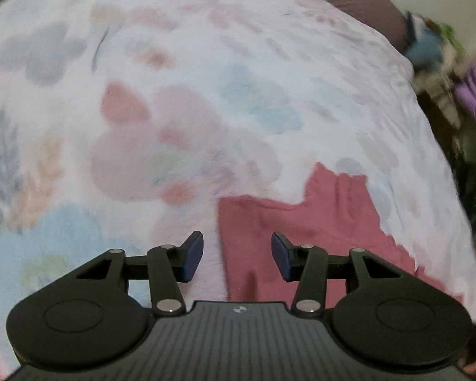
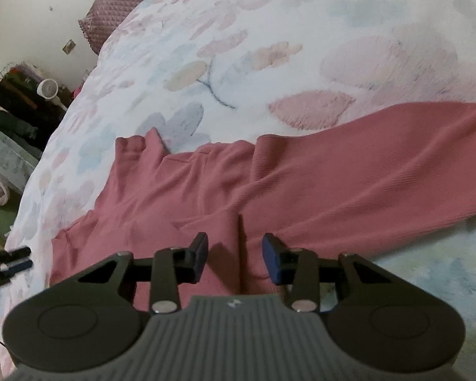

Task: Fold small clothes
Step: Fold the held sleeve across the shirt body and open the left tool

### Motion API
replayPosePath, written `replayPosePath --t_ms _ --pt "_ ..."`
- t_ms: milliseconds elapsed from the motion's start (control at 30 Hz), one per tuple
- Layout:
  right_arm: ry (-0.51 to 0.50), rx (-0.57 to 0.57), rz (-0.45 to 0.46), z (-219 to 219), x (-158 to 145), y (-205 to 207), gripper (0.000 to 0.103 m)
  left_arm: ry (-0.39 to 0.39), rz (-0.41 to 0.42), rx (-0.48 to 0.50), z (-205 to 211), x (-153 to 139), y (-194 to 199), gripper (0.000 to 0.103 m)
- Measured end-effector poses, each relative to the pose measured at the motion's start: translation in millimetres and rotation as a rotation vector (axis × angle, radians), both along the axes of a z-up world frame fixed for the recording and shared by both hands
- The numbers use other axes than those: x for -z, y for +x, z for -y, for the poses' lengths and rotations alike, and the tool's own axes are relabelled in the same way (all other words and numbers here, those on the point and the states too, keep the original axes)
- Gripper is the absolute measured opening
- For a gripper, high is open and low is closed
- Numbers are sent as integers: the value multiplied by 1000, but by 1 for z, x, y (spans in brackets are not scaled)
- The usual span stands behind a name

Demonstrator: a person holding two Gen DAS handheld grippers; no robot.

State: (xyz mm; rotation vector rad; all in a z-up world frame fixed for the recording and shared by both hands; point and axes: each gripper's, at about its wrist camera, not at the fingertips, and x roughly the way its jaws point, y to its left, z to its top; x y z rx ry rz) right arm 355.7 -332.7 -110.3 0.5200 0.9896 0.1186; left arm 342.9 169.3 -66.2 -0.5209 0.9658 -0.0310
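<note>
A pink ribbed garment lies spread on a floral bedspread, with a sleeve folded across its body. My right gripper is open just above the garment's near edge, where a vertical crease runs between the fingers. In the left wrist view the same pink garment shows at lower right. My left gripper is open and empty, hovering over the garment's left edge. The other gripper's tips show at the far left of the right wrist view.
The bedspread covers the bed. A mauve textured pillow lies at its far end. Beside the bed is clutter: a small white fan, dark items, and purple and blue things.
</note>
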Motion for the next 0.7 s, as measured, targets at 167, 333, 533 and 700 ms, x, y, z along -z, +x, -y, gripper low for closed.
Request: replayPosePath --t_ms 167,333,533,700 --pt "18 -7 12 -3 2 4 7 -51 34 2 7 32 10 42" --pt "-36 -58 74 -12 -15 2 0 -24 107 0 5 25 6 2" --pt "-113 -85 188 -15 -40 6 0 72 157 11 1 3 3 2" --pt "-97 -61 70 -15 -5 29 5 111 38 5 9 24 16 9"
